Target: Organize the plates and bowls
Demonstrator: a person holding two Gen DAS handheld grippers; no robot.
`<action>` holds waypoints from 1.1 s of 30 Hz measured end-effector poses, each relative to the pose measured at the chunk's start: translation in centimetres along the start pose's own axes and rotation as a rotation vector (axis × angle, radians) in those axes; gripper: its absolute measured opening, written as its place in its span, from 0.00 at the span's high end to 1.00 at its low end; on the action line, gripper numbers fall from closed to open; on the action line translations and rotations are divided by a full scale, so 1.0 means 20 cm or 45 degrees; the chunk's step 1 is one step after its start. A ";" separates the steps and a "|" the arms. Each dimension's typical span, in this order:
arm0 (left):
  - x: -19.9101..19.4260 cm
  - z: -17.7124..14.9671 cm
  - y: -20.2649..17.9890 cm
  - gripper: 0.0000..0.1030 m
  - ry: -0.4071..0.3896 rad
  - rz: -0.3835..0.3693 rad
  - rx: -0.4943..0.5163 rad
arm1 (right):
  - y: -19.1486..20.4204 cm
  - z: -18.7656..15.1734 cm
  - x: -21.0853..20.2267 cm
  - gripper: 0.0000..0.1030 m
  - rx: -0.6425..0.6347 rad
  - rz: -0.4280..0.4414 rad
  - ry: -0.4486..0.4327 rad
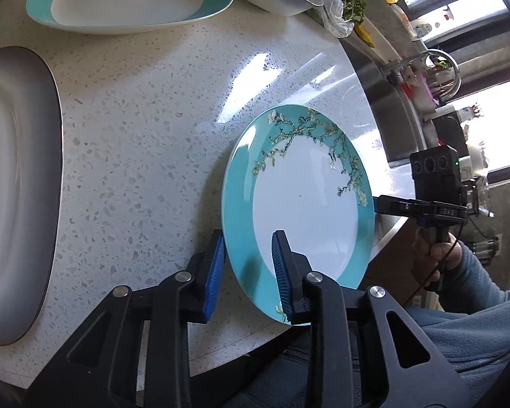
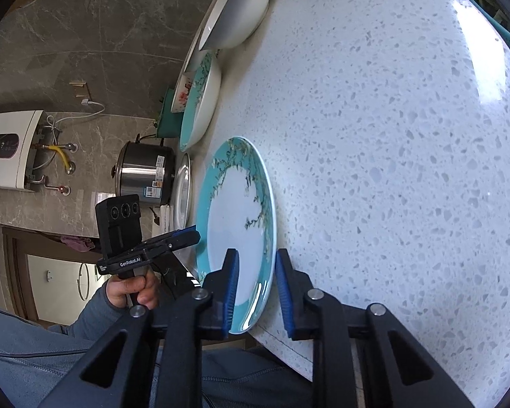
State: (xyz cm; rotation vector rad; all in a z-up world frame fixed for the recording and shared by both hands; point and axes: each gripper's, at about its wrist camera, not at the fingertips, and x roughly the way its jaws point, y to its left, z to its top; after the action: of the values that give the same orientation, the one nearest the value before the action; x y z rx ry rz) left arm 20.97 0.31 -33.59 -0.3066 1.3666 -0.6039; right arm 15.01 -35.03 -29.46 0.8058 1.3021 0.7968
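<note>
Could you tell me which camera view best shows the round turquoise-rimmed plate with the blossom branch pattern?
The left wrist view: the round turquoise-rimmed blossom plate shows nearly its whole face there. The right wrist view shows the same plate steeply foreshortened, at the counter edge.

grey plate (image 1: 17, 187) cropped, perhaps oval

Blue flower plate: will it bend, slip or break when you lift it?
Probably stiff: the plate keeps flat with the left claw and right claw on opposite rims. Its shiny glaze hints it may slip. It looks ceramic, so dropping it on the hard counter could break it.
</note>
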 end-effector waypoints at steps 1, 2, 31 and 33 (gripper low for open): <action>0.00 0.00 0.00 0.75 0.001 -0.003 -0.005 | 0.00 0.00 0.00 0.78 0.003 -0.003 0.006; 0.00 0.01 0.00 0.75 0.001 -0.005 -0.013 | -0.01 0.01 0.01 0.79 0.005 -0.009 0.012; -0.05 0.01 -0.08 0.88 0.044 0.059 0.028 | 0.06 0.02 -0.04 0.92 0.092 -0.083 0.012; -0.07 0.02 -0.10 0.88 0.031 0.050 0.038 | 0.06 0.03 -0.05 0.92 0.094 -0.094 0.011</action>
State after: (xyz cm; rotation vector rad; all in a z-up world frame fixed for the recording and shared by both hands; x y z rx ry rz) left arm 20.79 -0.60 -31.31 -0.2488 1.3824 -0.5967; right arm 15.51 -35.33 -27.91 0.8088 1.3679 0.6974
